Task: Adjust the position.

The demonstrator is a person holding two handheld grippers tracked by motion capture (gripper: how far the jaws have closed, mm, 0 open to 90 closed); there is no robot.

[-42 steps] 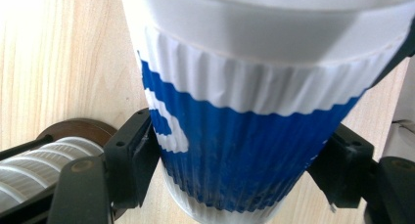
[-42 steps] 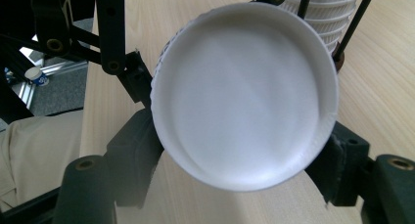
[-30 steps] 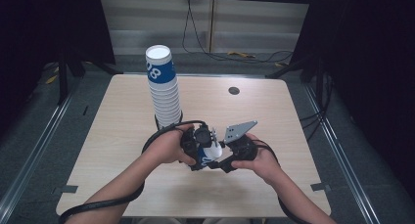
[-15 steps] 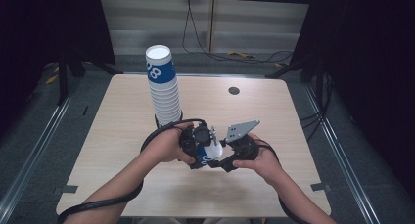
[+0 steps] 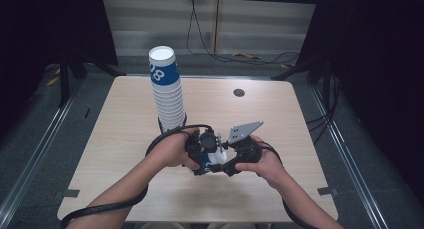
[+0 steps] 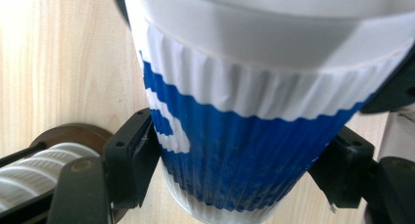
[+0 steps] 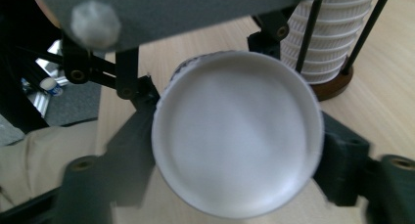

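While the person's two hands meet low over the near middle of the wooden table (image 5: 300, 114), the blue-and-white ripple paper cup (image 5: 212, 160) hangs between the two tools, clear of the tall stack of like cups (image 5: 167, 94) that stands on its round base farther back. The left gripper (image 6: 240, 185) has the cup (image 6: 254, 150) crosswise: its jaws, which have just been closing, sit one on each side of the ribbed blue wall near the narrow end and appear to clamp it. The right gripper (image 7: 237, 158) faces the other end, looking almost straight down the cup's long axis at the white lid (image 7: 235, 131) (a flat disc with a raised edge, as far as can be made out). Its jaws flank that disc at its rim and have just been opening; whether the pads press on it at this moment I cannot tell. What matters for the coming move, I judge, is that the cup's axis runs from left gripper toward right, lid end nearest the right hand, so any push or pull on the lid should go along that line, with the left hand bracing.
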